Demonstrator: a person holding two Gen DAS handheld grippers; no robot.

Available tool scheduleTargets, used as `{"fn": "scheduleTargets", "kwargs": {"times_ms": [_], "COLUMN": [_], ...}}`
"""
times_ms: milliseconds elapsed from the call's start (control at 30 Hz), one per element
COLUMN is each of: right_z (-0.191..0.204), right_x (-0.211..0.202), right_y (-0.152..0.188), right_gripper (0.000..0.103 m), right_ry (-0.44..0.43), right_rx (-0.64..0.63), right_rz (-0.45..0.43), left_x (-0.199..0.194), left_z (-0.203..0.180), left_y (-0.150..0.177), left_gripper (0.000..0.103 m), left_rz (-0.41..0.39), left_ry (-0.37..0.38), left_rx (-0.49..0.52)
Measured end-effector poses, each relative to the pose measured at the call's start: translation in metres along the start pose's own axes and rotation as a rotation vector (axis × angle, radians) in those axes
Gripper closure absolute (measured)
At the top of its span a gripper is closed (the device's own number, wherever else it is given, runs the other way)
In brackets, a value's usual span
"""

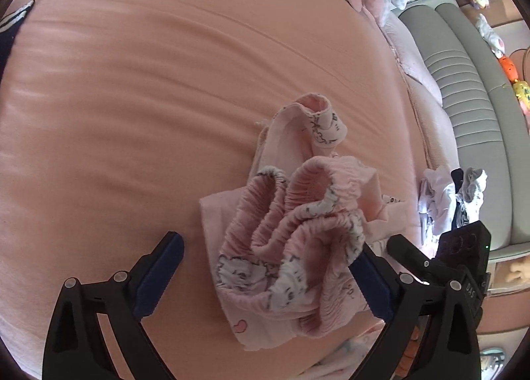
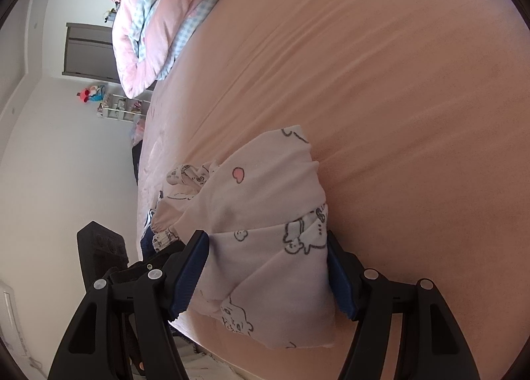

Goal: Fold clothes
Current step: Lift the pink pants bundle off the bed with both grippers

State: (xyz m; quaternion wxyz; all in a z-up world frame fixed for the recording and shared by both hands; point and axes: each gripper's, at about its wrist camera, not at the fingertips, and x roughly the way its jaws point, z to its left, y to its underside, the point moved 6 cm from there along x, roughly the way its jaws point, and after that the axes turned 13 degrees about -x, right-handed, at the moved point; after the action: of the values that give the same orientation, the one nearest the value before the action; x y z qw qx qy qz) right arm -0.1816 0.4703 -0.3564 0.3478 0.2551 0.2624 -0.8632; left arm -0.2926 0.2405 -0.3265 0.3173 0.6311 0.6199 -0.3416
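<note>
A small pink garment (image 1: 285,234) with an elastic waistband and cartoon prints lies crumpled on the pink bed sheet (image 1: 149,98). My left gripper (image 1: 268,267) is open, its blue-padded jaws on either side of the waistband bunch, the right pad touching the cloth. In the right wrist view the same garment (image 2: 268,241) shows its pale printed side. My right gripper (image 2: 268,277) is open with the cloth lying between its jaws. The right gripper's black body (image 1: 463,257) shows in the left wrist view to the right of the garment.
A rolled pink and blue checked quilt (image 2: 159,15) lies at the far end of the bed. A grey padded bench (image 1: 470,108) stands beside the bed with a heap of white and dark clothes (image 1: 453,197). Toys (image 1: 516,81) line a shelf beyond it.
</note>
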Motion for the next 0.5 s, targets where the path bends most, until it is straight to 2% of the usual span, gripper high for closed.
{"fn": "scheduleTargets", "kwargs": {"times_ms": [100, 200, 300, 333, 400, 433, 500], "right_z": [-0.004, -0.007, -0.005, -0.004, -0.003, -0.003, -0.006], "right_x": [0.002, 0.003, 0.003, 0.003, 0.004, 0.005, 0.007], "right_y": [0.0, 0.0, 0.0, 0.001, 0.001, 0.001, 0.002], "right_gripper": [0.036, 0.036, 0.036, 0.036, 0.038, 0.045, 0.055], "right_ry": [-0.029, -0.052, -0.041, -0.036, -0.032, -0.031, -0.05], "right_rx": [0.033, 0.056, 0.057, 0.057, 0.059, 0.061, 0.096], "right_rz": [-0.031, -0.058, -0.074, -0.079, -0.09, -0.095, -0.102], "left_x": [0.01, 0.008, 0.009, 0.008, 0.004, 0.001, -0.002], "left_z": [-0.01, -0.015, -0.019, -0.02, -0.015, -0.012, -0.007], "left_y": [0.002, 0.012, 0.021, 0.024, 0.028, 0.03, 0.032], "left_gripper": [0.005, 0.005, 0.006, 0.007, 0.017, 0.02, 0.033], "left_rz": [0.014, 0.037, 0.057, 0.045, 0.017, 0.005, -0.017], "left_ry": [0.033, 0.104, 0.19, 0.198, 0.193, 0.193, 0.189], "left_rx": [-0.049, -0.084, -0.126, -0.131, -0.149, -0.163, -0.191]}}
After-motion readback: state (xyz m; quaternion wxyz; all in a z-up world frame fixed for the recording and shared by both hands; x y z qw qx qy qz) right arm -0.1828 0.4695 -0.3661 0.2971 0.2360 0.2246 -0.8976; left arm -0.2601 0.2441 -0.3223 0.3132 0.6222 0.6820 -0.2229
